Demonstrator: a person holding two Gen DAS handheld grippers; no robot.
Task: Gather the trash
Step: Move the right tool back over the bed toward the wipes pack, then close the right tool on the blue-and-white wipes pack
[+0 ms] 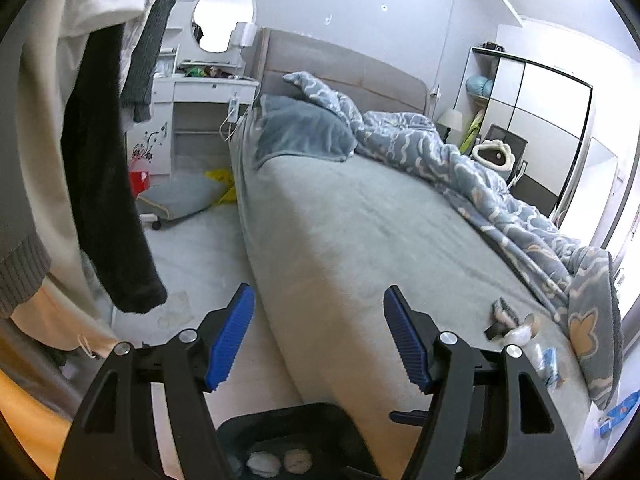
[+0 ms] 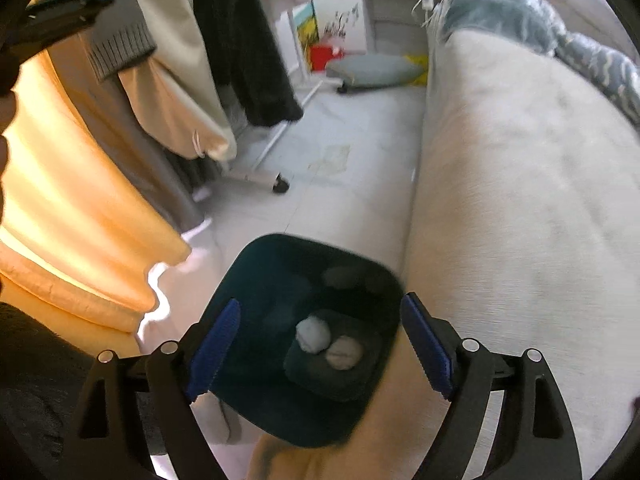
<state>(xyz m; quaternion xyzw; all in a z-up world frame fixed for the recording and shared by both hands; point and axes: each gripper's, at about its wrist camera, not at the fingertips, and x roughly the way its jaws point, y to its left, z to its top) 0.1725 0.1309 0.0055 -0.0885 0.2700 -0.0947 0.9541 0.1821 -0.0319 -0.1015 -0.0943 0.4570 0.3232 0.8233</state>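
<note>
We hold the right gripper [image 2: 320, 350] spread wide and empty right above the dark bin [image 2: 256, 280], where two crumpled paper balls [image 2: 313, 335] already lie; the left gripper [image 1: 318, 340], likewise spread and empty, looks along the bed [image 1: 360, 220]; the remaining trash [image 1: 516, 326] sits on the mattress ahead and to its right, so we judge the left hand nearer.
</note>
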